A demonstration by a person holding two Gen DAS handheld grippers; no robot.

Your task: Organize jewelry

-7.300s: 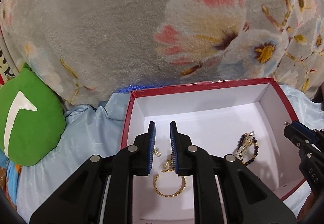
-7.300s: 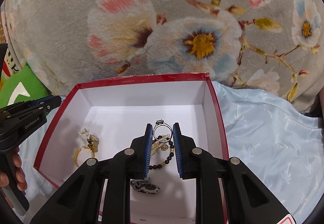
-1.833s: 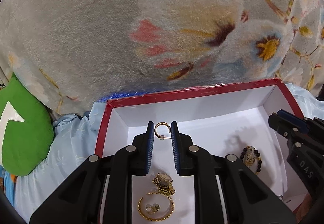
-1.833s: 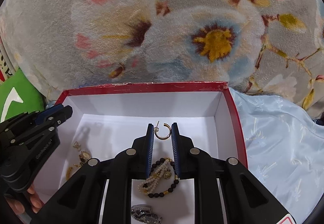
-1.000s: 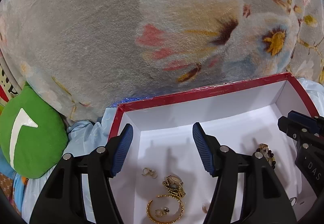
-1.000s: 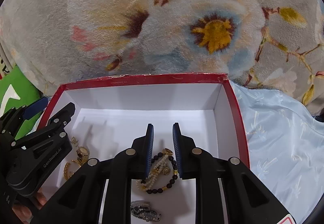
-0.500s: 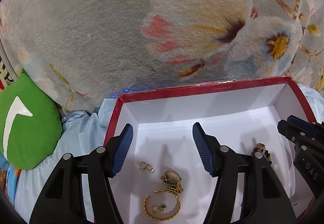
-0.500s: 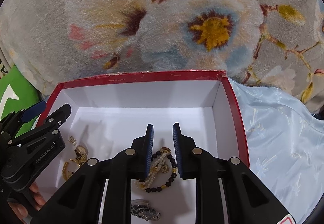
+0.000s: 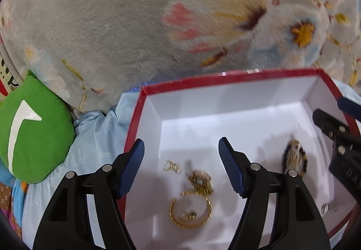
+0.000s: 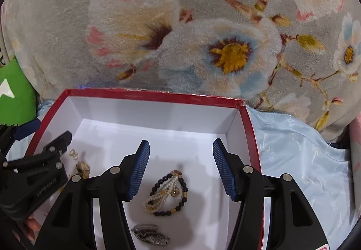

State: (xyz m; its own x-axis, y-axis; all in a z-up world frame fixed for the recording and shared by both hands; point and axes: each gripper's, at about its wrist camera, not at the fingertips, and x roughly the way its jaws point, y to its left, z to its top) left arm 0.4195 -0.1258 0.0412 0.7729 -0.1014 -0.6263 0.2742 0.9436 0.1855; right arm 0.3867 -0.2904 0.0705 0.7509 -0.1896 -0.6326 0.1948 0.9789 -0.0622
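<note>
A red box (image 9: 225, 79) with a white inside lies on pale blue cloth. On its floor, in the left wrist view, are a gold bangle (image 9: 190, 213), a gold watch (image 9: 200, 180), small gold earrings (image 9: 171, 165) and a beaded bracelet (image 9: 293, 157). My left gripper (image 9: 180, 139) hovers over the gold pieces, its jaws opening with nothing between the pads. My right gripper (image 10: 180, 141) hangs above the beaded bracelet (image 10: 169, 191), jaws also opening and gripping nothing. A silver piece (image 10: 150, 233) lies nearer the front.
A grey floral blanket (image 10: 203, 35) rises behind the box (image 10: 158, 94). A green cushion (image 9: 33, 132) sits to the left. A small ring (image 9: 325, 208) lies near the box's right wall. The other gripper (image 10: 33, 164) reaches in from the left side.
The right gripper's jaws have spread from a narrow gap to wide. The left gripper has dipped closer to the gold pieces and its jaws stand slightly wider.
</note>
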